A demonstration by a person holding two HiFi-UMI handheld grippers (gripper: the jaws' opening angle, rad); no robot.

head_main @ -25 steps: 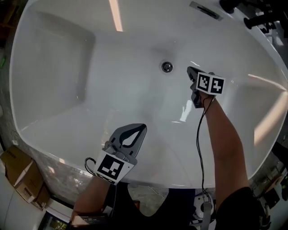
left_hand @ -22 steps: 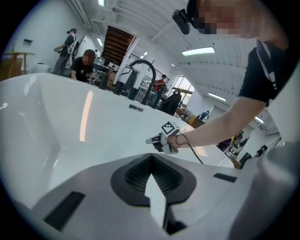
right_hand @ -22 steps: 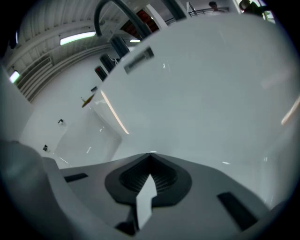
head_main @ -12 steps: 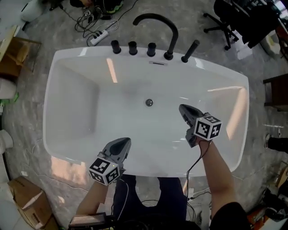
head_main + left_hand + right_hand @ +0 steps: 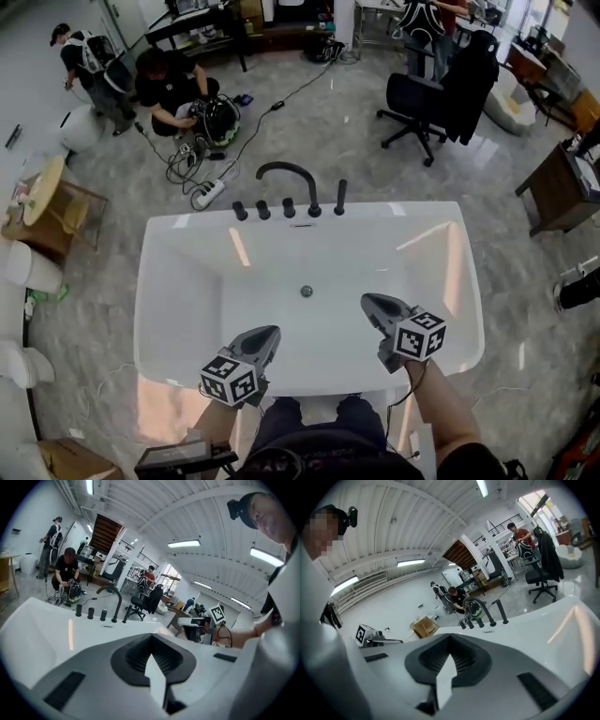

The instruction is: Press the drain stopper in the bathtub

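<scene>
Both tongs are shut and empty over the bathtub (image 5: 155, 281): left gripper (image 5: 269, 334) at seven o'clock from the drain stopper (image 5: 306, 292), right gripper (image 5: 368, 301) at three o'clock

Workshop-lab hall: freestanding bathtub (image 5: 412, 214) amid office chair (image 5: 412, 98), desk (image 5: 560, 192), power strip (image 5: 208, 194).

Left gripper (image 5: 151, 638) fills lower frame: grey jaws closed tip to tip, ribbed dark pads, nothing between them. Beyond, white bathtub (image 5: 42, 620) rim runs from 9 o'clock toward centre. Black faucet (image 5: 111, 603) arches on far rim, three black knobs (image 5: 91, 612) just beside it, at its 9 o'clock. Office chair (image 5: 143, 603) behind. Crouching person (image 5: 65, 571) and standing person (image 5: 50, 536) at 10 o'clock. Right gripper's marker cube (image 5: 217, 614) at 3 o'clock, forearm (image 5: 239, 637) beside it. Ceiling light (image 5: 185, 543) at 12 o'clock.
</scene>
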